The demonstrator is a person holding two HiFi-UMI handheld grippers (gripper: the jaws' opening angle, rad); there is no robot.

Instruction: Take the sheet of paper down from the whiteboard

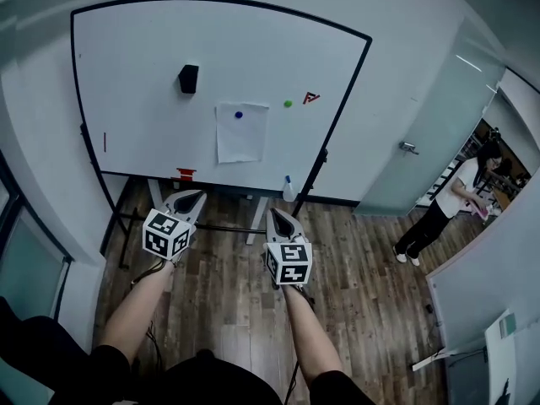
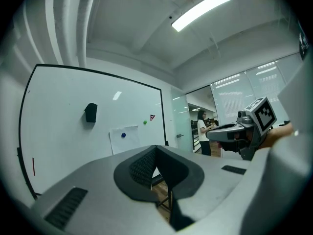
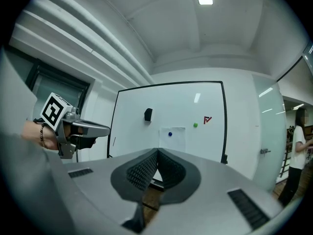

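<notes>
Whiteboard point(image 1: 152, 74) holding paper sheet point(image 1: 242, 137), stand point(image 1: 314, 180) partly hidden behind left gripper point(image 1: 195, 196), right gripper point(image 1: 277, 214), both closed, empty.

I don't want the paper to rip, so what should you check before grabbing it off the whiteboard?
1. Sheet of paper hangs on the whiteboard, under the blue magnet: ok.
2. Nothing stands between the grippers and the paper: ok.
3. Left gripper and right gripper near enough to touch the board: not ok, both are apart from it.
4. Gripper jaws open to grab: not ok, both are shut and empty.
5. Person off to the side, away from the board: ok.
</notes>
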